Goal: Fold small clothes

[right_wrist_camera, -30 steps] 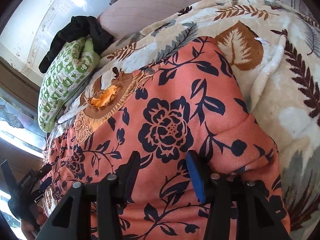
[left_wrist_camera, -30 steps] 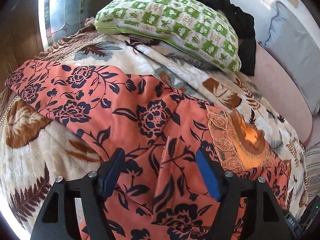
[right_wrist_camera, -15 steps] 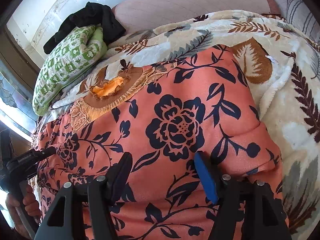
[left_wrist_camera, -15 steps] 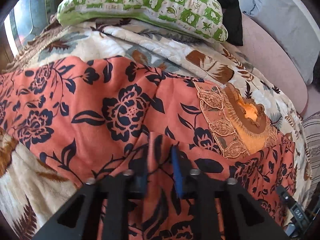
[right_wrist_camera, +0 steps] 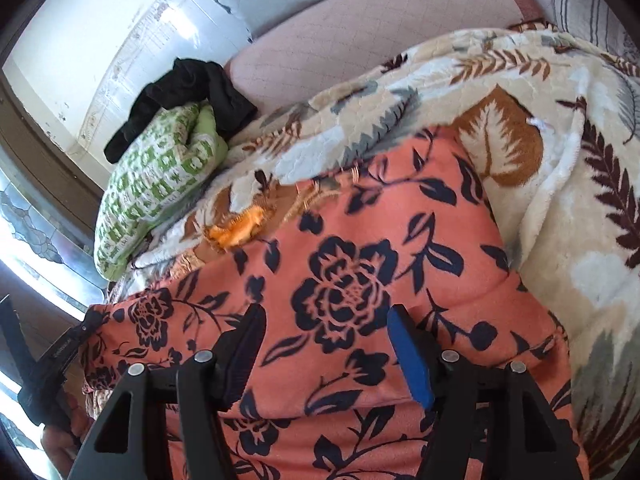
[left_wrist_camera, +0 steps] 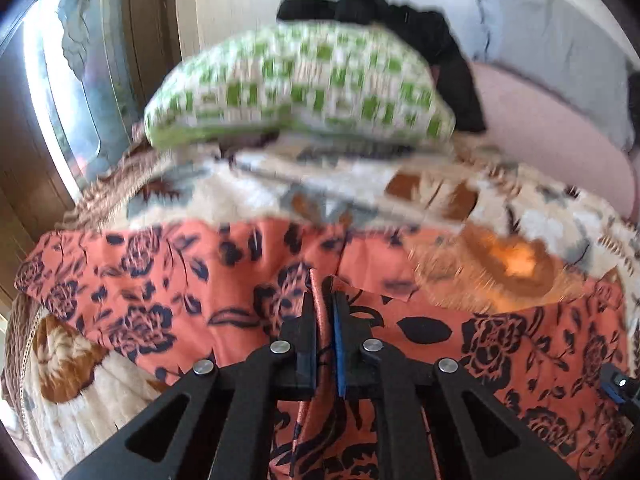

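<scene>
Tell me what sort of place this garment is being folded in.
Most likely a bedroom: the floral orange garment lies on a leaf-print fleece blanket spread over a bed, with a green checked pillow and a grey pillow near the wall.

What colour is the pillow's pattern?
Green and white squares on the pillow, sharpest in the right wrist view.

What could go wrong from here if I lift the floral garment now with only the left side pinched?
The left gripper is shut on just a thin ridge of the coral floral garment, so the fabric may slip out. The right gripper is open over the cloth, not holding it, so a lift would probably be lopsided. The garment lies on a plush leaf-print blanket, which might drag along.
</scene>
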A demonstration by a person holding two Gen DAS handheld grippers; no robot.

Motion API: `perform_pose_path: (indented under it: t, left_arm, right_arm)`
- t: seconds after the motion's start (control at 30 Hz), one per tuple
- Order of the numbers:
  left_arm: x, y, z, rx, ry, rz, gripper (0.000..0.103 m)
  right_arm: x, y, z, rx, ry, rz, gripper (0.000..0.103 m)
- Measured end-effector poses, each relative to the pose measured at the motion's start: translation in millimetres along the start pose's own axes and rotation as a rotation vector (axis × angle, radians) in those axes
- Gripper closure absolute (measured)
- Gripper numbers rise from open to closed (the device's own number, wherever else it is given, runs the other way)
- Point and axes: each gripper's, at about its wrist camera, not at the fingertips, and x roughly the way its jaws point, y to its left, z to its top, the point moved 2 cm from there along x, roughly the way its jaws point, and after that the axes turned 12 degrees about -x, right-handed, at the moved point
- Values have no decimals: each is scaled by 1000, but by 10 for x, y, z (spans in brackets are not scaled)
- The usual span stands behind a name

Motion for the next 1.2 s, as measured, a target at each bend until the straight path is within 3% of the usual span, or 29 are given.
perform_pose_path:
  t: [0.03,0.1,0.17,0.2,0.23,0.3,0.4,0.5,0.83,1.2]
  left_arm:
    - [170,52,-36,-25,85,16,94]
    - [212,145,-7,-95,109,-18,92]
    - [73,185,81,-129,72,-65,74]
    - [-7,191,101,-136,34,-84,51]
    - [-64,173,110,-125,-5,-74,36]
    - [-64,54,74,-45,-36,-22,35]
    - [40,-110,-12,50,7,11,35]
    - [-40,-188,-45,66,-23,2,35]
    - [-400,-477,-197,184,-162,11,34]
    - [-615,-346,-173,148,-202,-1,33]
  right_arm:
    - [57,-21,-31,9,26,-4,38]
    - [52,5,-29,-15,11,-24,38]
    - [-20,71,0,-46,-24,-26,38]
    - [-65,114,11,-58,-51,-11,38]
    - [-99,148,22,-72,-69,4,38]
    - [-89,229,15,-103,-62,17,38]
    - [157,274,-107,-133,80,-8,38]
    - [120,365,-140,-194,53,-55,38]
    - [-44,554,-119,-243,-53,-52,37]
    - [-33,701,-134,-258,-38,-9,36]
